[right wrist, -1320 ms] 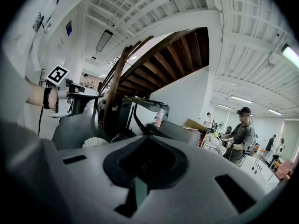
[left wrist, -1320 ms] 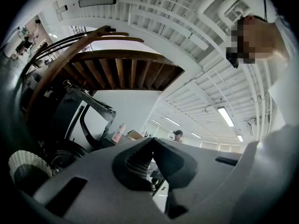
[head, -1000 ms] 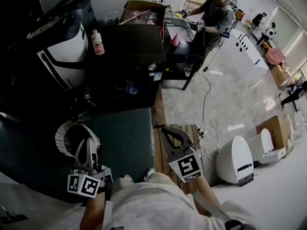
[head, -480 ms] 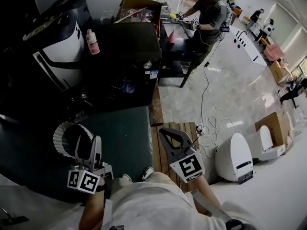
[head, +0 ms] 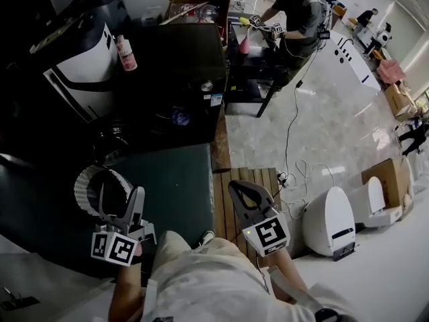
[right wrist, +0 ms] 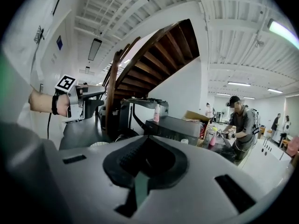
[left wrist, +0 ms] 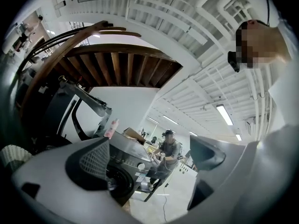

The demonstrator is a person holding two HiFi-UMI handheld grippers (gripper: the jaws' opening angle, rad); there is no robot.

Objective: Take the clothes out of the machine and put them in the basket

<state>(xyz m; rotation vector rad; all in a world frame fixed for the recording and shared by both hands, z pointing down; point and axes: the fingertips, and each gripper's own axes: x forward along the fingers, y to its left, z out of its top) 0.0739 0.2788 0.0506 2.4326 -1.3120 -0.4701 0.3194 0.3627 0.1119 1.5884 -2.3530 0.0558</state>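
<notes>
Our left gripper (head: 120,196) hung just over the basket (head: 84,185). Its jaws were opening wide with nothing between them, and its own view showed only the room through the gap. We judged that this posture fitted a drop into the basket, since the basket's mouth lay directly beneath the fingertips. The inside was too dark for us to say whether any clothes lay there.

Our right gripper (head: 242,192) had its jaws pressed together on nothing. It pointed out over the wooden boards (head: 228,200) beside the right edge of the green mat (head: 177,193). We took it as parked there to leave the left side free.

The basket stood on that mat, towards its near edge and well in from the right edge, close to us so that a short swing from the machine would reach it. The washing machine (head: 181,66) stood beyond the mat's far edge, well apart from both grippers. A bluish patch (head: 181,119) showed at its front. We thought it might be clothes behind the door, but we could not tell, nor could we tell whether that door was open. We judged that the next reach would call for a long stretch forward to that front, with open jaws leading.
</notes>
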